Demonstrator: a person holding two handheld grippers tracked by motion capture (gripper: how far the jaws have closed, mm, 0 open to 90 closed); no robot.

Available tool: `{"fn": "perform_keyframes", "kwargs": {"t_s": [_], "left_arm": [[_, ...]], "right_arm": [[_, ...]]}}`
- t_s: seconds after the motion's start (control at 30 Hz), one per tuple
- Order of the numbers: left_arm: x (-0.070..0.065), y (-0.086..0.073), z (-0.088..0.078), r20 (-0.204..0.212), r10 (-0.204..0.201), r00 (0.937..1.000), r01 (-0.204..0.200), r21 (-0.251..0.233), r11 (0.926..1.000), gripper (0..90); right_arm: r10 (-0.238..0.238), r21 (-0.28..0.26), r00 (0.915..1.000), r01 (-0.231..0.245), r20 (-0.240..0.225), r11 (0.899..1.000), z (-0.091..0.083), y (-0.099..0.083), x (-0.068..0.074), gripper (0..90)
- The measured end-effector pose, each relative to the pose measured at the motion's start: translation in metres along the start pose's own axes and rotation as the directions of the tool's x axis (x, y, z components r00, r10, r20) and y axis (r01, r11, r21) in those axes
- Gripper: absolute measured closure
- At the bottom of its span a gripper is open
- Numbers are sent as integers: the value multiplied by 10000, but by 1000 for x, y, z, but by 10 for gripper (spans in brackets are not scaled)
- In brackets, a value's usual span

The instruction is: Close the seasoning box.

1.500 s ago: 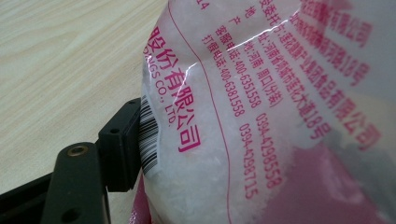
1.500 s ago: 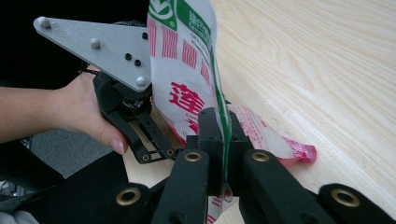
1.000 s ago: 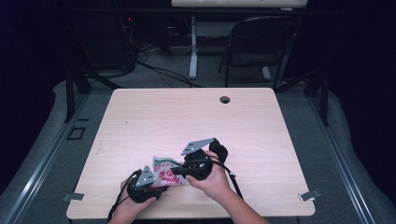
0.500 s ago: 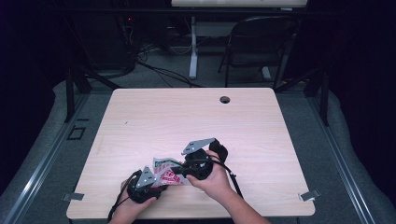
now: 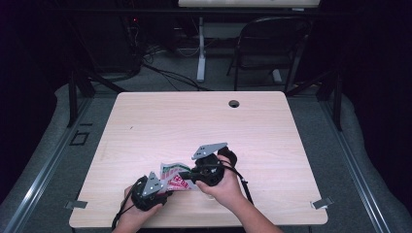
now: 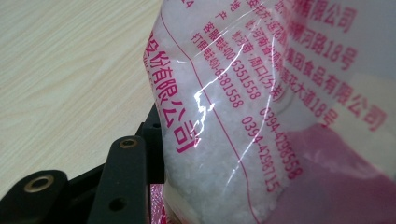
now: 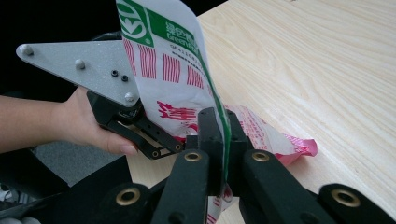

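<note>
A clear plastic bag of white granules [image 5: 173,175], printed in red and green, is held over the near part of the wooden table [image 5: 194,121], its lower end on the top. My right gripper [image 5: 188,175] is shut on the bag's flat upper edge [image 7: 168,70], which stands pinched between its jaws [image 7: 223,135]. My left gripper [image 5: 165,187] comes in from the left at the bag's full lower part [image 6: 243,116]. Its jaws have just been closing with the bag between them. One finger [image 6: 156,135] lies against the bag's side; the bag hides the other.
The table's near edge [image 5: 194,224] runs just below both hands. A round cable hole [image 5: 234,103] sits near the far edge. Behind the table stand a black chair [image 5: 269,43] and a desk leg among floor cables.
The left gripper has edged in closer against the bag. The right gripper and the bag's top have stayed where they were.
</note>
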State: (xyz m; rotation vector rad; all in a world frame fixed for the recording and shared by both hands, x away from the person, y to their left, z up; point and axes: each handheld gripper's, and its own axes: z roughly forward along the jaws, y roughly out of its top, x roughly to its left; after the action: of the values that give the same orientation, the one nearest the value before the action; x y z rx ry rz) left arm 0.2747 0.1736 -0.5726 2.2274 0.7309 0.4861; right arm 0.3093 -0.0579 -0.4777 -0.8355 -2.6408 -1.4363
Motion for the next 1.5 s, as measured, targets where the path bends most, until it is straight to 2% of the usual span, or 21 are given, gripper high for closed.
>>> {"fn": "perform_keyframes", "kwargs": {"t_s": [0.2,0.37,0.67,0.83,1.03,1.17,1.4,1.5], "left_arm": [[0,4,-2,-125,136,9998,-137,-19,9999,554],[1,10,-7,-426,364,9984,-370,-140,9992,561],[6,19,-11,-805,712,9942,-723,-100,9973,575],[7,26,-13,-935,798,9924,-818,-184,9965,582],[11,34,-16,-1287,1064,9860,-1096,-178,9938,586],[14,38,-19,-1467,1092,9831,-1128,-165,9935,587],[14,42,-22,-1986,1391,9702,-1449,-147,9893,588],[15,44,-23,-2103,1404,9675,-1484,-227,9887,589]], "right_arm": [[30,-123,10000,-30,-17,9999,-4,1,-2,896],[56,-347,10000,-57,-30,9994,-10,4,-1,874],[138,-679,9999,-140,-38,9976,-23,6,-5,794],[159,-991,9999,-155,34,9950,-33,4,-7,708],[230,-1271,9996,-210,143,9917,-44,4,-9,666],[233,-1358,9995,-203,211,9905,-49,3,-10,650],[129,-1510,9992,-70,380,9885,-58,2,-8,633],[132,-1598,9991,-65,404,9871,-62,1,-8,633]]}}
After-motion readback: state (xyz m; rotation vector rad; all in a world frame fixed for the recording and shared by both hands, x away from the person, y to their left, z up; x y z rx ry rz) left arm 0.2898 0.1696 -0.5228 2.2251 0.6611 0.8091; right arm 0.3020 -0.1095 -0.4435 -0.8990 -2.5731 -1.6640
